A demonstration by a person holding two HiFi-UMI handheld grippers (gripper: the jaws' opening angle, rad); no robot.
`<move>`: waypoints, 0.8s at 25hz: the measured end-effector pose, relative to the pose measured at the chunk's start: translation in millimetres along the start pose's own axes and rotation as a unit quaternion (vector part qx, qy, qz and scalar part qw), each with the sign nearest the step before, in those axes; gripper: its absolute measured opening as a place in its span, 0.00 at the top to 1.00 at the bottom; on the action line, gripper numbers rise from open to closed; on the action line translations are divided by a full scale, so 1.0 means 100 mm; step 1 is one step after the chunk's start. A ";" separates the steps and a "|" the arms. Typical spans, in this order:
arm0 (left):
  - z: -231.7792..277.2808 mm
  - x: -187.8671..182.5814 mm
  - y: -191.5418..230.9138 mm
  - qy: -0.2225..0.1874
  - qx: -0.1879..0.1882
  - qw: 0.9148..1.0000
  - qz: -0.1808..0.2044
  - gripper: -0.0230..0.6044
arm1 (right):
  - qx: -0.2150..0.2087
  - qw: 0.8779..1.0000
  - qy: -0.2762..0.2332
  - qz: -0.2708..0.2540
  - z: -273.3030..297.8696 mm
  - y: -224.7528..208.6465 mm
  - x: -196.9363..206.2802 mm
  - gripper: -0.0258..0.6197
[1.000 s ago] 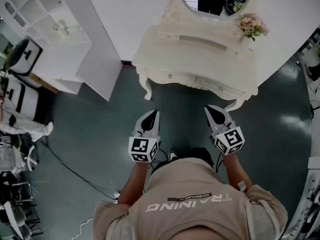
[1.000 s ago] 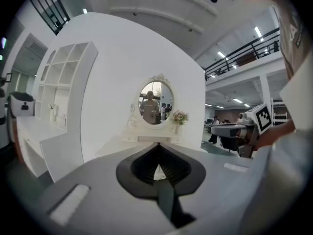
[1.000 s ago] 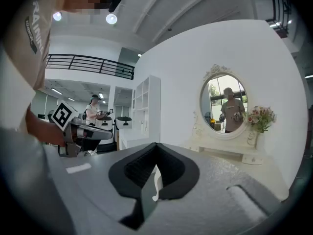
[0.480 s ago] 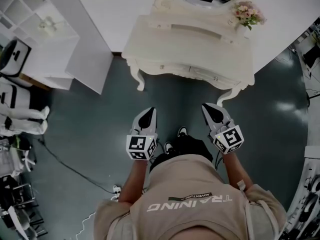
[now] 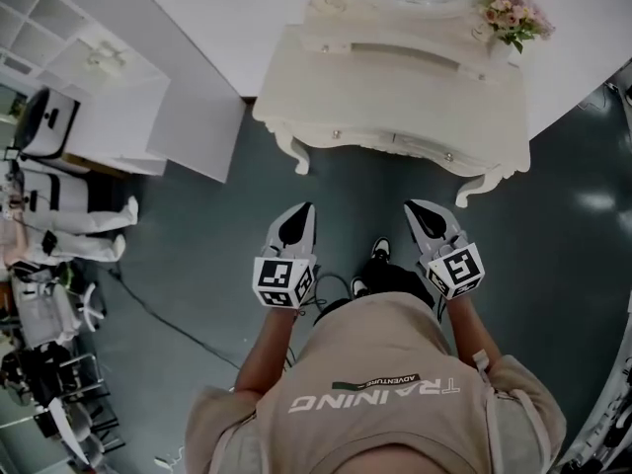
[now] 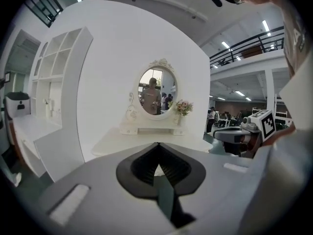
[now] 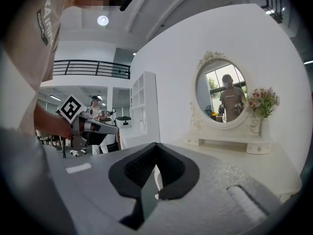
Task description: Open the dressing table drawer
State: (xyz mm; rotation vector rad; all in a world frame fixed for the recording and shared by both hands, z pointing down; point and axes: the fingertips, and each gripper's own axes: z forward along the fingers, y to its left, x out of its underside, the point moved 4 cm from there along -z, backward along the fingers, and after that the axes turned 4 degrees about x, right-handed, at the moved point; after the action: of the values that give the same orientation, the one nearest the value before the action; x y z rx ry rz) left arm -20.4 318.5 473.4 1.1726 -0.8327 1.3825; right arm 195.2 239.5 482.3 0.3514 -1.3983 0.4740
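Grey floor [image 5: 188, 265], left gripper [image 5: 303, 210], right gripper [image 5: 415, 207] level

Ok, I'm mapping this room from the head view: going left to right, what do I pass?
white shelf unit → left gripper → right gripper → pink flowers. The dressing table spans several of these, so it is left out.

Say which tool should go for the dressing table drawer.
Right, probably: the right tool lies nearer a drawer knob than the left tool does. Both are shut, empty, short of the dressing table.
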 end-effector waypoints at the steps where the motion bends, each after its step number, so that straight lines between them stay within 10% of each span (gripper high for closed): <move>1: 0.09 -0.05 0.00 0.004 0.006 1.000 0.010 0.93 | -0.001 1.000 -0.004 0.002 0.08 -0.07 -0.02 0.96; 8: 0.74 -0.47 0.07 -0.007 0.041 0.999 0.011 0.93 | 0.014 0.999 -0.030 0.014 0.57 -0.67 -0.09 0.96; 20: 1.03 -0.53 0.58 -0.021 -0.020 0.998 -0.063 0.93 | -0.030 0.999 0.004 0.012 1.20 -0.98 -0.12 0.96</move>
State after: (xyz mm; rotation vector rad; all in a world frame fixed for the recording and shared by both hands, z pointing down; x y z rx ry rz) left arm -61.3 196.9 457.5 1.2062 -0.7994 1.2367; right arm 141.9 93.7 492.3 0.2848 -1.4081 0.4513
